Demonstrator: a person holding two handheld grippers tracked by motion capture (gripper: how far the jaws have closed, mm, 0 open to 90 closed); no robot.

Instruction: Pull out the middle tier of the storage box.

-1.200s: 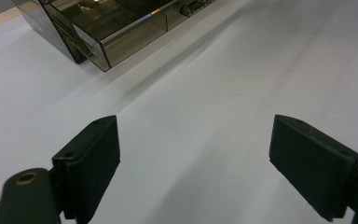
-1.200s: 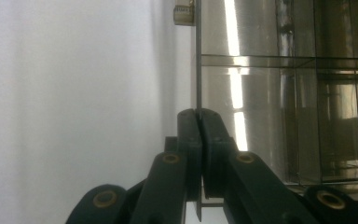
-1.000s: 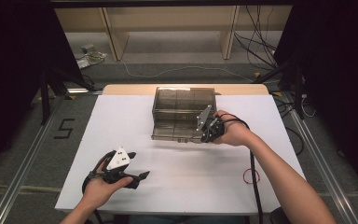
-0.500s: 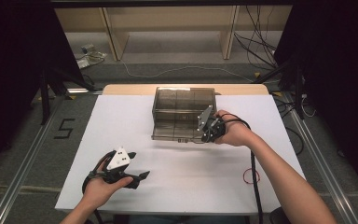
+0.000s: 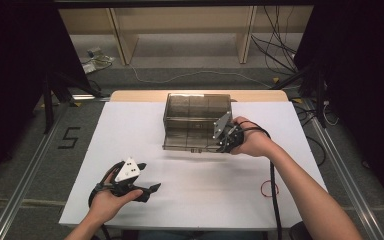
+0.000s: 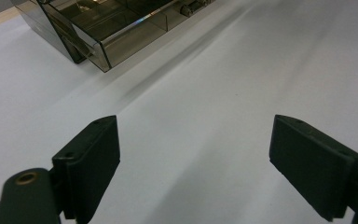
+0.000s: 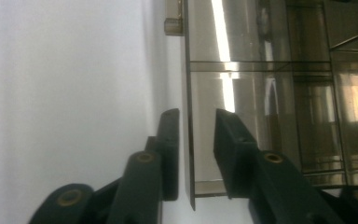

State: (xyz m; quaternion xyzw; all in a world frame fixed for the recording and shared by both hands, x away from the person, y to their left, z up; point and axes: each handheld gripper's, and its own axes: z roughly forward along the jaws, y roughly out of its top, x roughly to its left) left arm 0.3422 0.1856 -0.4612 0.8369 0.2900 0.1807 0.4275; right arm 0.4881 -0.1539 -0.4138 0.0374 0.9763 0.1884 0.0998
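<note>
Right gripper view shows the right gripper (image 7: 196, 135) straddling the thin front wall of the smoky plastic box (image 7: 270, 84), jaws narrowed but not yet pinching; a skewed pull could tip or drag it. The box sits at twelve o'clock on the table (image 5: 130, 130), while the left gripper (image 5: 147, 190) rests at seven o'clock, jaws wide apart, empty.

The box (image 5: 195, 121) at the far middle of the table is smoky brown and see-through, its dividers showing as darker lines. It stands on a plain white table (image 5: 130, 125) whose far edge is pale wood. Both the left gripper (image 5: 150, 189) and the right gripper (image 5: 222, 145) are black, each topped with a light grey plate, and a thin red loop (image 5: 269, 188) lies near right.
</note>
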